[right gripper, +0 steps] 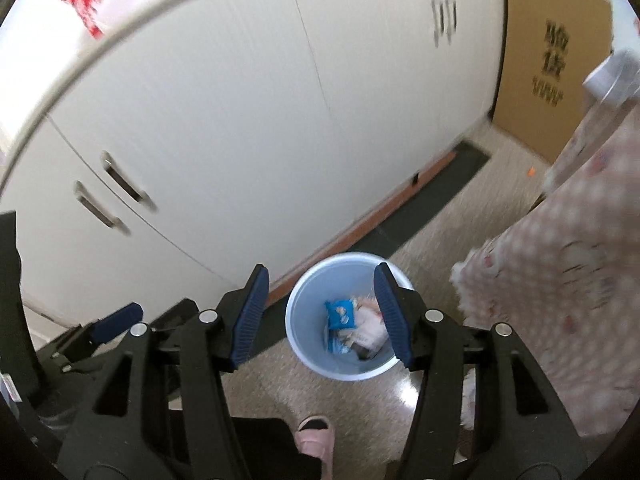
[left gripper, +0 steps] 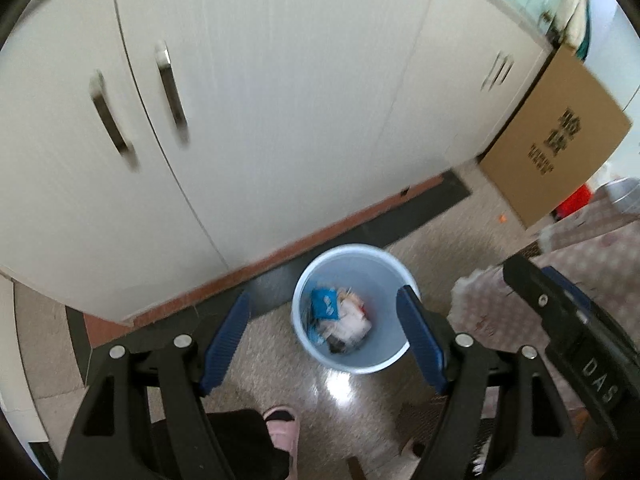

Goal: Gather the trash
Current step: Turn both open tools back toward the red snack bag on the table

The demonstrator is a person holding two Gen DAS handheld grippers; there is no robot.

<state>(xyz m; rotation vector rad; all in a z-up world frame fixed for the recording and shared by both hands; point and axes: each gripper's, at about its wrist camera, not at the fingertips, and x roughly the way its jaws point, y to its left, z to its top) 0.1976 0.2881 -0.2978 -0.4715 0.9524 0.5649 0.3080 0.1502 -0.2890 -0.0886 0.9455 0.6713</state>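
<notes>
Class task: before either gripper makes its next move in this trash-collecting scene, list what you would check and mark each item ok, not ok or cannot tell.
1. Left gripper empty, jaws apart: ok.
2. Right gripper empty, jaws apart: ok.
3. Blue bin upright on the floor: ok.
4. Wrappers lie inside the bin: ok.
5. Room left in the bin: ok, contents sit low.
6. More trash to collect: cannot tell; only a small orange speck shows on the floor.

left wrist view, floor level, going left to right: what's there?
left gripper's left finger → pink slipper → light blue trash bin with wrappers inside → left gripper's right finger → pink floral cloth → right gripper at the right edge. Cardboard box stands farther back on the right.
</notes>
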